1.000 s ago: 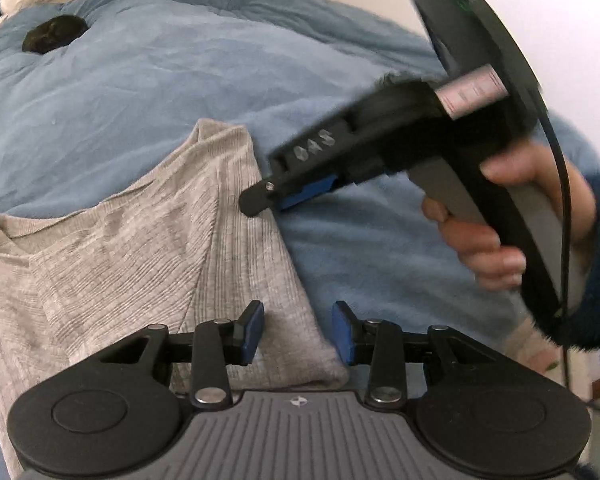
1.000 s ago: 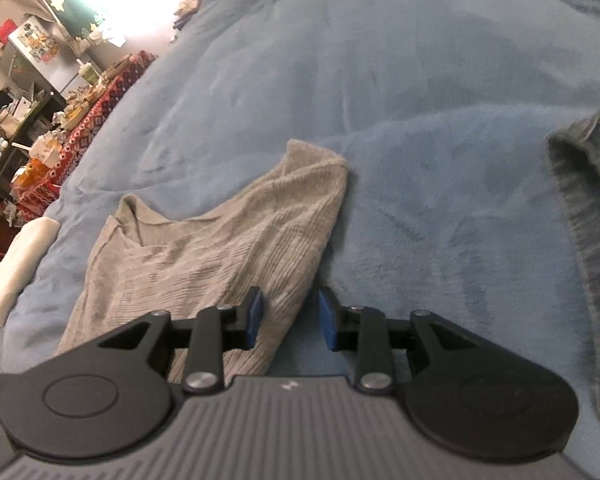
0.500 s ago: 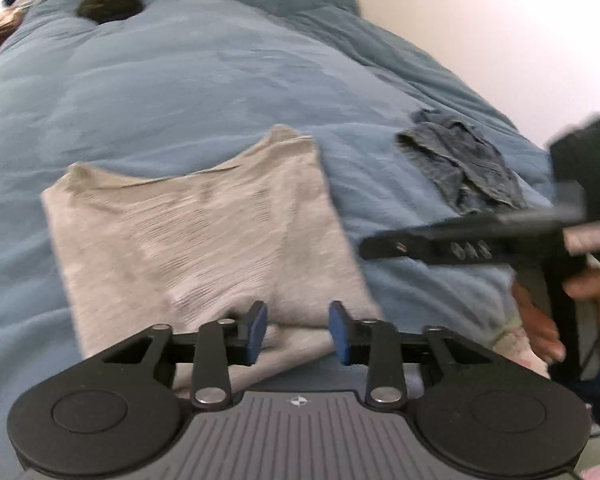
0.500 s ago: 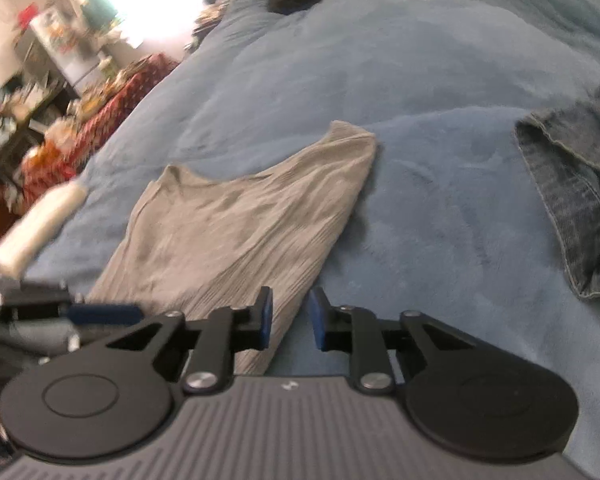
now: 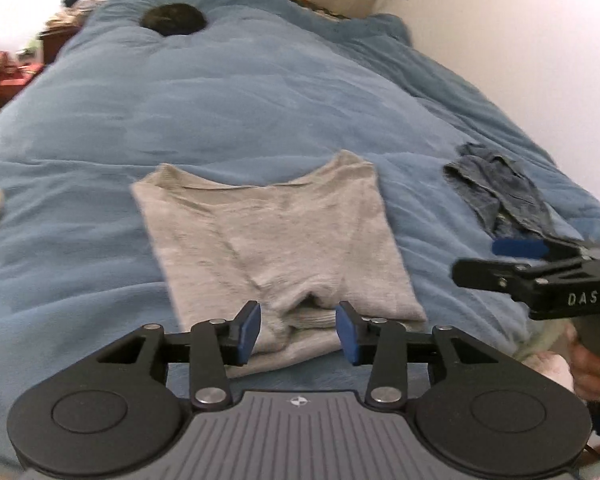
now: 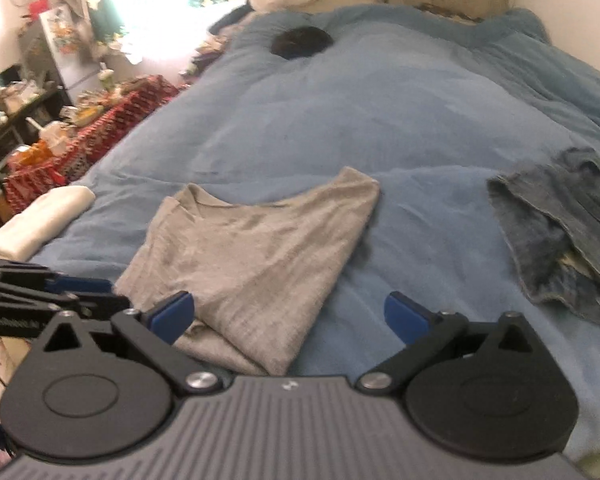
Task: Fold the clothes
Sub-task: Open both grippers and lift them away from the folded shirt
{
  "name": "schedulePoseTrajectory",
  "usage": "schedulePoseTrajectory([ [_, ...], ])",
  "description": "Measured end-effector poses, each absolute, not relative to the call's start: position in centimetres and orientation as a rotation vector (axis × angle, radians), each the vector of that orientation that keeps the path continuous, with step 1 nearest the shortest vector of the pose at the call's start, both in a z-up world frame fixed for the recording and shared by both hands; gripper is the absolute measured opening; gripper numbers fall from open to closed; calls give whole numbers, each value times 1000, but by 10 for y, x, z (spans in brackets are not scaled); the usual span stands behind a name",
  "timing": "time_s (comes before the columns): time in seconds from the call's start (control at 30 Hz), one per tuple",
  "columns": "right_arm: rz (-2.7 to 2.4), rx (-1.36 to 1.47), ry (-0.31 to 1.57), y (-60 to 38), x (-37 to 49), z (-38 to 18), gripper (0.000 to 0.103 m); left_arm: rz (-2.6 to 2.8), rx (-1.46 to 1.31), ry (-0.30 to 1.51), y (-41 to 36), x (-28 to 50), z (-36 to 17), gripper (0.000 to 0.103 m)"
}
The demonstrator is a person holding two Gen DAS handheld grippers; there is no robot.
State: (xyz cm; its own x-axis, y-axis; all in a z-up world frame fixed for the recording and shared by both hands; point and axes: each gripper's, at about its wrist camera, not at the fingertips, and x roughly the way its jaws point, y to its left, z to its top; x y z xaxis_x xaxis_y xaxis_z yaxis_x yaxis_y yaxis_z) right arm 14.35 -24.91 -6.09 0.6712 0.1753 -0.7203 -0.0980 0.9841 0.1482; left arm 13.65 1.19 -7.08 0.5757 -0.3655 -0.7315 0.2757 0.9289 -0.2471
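Left wrist view showed a wide bed covered by a soft blue quilted duvet (image 5: 260, 92), on whose near edge lay the grey ribbed knit top (image 5: 276, 240), folded into a narrow panel with its neckline toward the far side and its hem bunched at the near edge. A crumpled blue denim garment (image 5: 496, 196) lay well apart toward the right edge of the bed, and a rolled white cloth (image 6: 40, 220) rested at the left edge. A dark round object (image 5: 172, 20) sat near the far end; what it was could not be told. The left gripper (image 5: 298, 328) hung above the bunched hem, its blue pads apart and opening, with no cloth pressed between them. The right gripper (image 6: 288, 312) stood spread wide and opening, over the top's near right corner and the bare duvet, holding nothing. Judged from this layout, a lengthwise fold was complete and both tools had let go. The next move would probably call for re-gripping the near hem at two corners and carrying it toward the neckline, after smoothing the bunched cloth.
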Motion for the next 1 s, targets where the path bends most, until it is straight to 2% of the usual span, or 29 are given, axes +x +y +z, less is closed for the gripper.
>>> schedulePoseTrajectory([
  [0.03,138,93,823,-249,139,-59,102,-371,-98,868,13,133,-67,46],
  [0.1,111,84,814,-250,128,-53,102,-354,-73,855,15,126,-61,66],
  [0.17,109,72,804,-250,120,-48,102,-323,-45,870,16,121,-58,75],
  [0.4,66,7,817,-245,89,-32,102,-257,-12,895,12,102,-54,75],
  [0.43,55,10,816,-246,86,-32,102,-244,14,885,10,98,-53,73],
  [0.5,45,24,834,-247,82,-32,102,-255,59,861,5,91,-52,64],
  [0.53,52,19,842,-248,82,-32,102,-258,74,858,3,89,-51,65],
  [0.63,37,-18,836,-247,80,-32,102,-258,105,893,-4,88,-49,76],
  [1.0,32,-1,775,-246,106,-31,102,-181,-88,856,27,136,-42,74],
])
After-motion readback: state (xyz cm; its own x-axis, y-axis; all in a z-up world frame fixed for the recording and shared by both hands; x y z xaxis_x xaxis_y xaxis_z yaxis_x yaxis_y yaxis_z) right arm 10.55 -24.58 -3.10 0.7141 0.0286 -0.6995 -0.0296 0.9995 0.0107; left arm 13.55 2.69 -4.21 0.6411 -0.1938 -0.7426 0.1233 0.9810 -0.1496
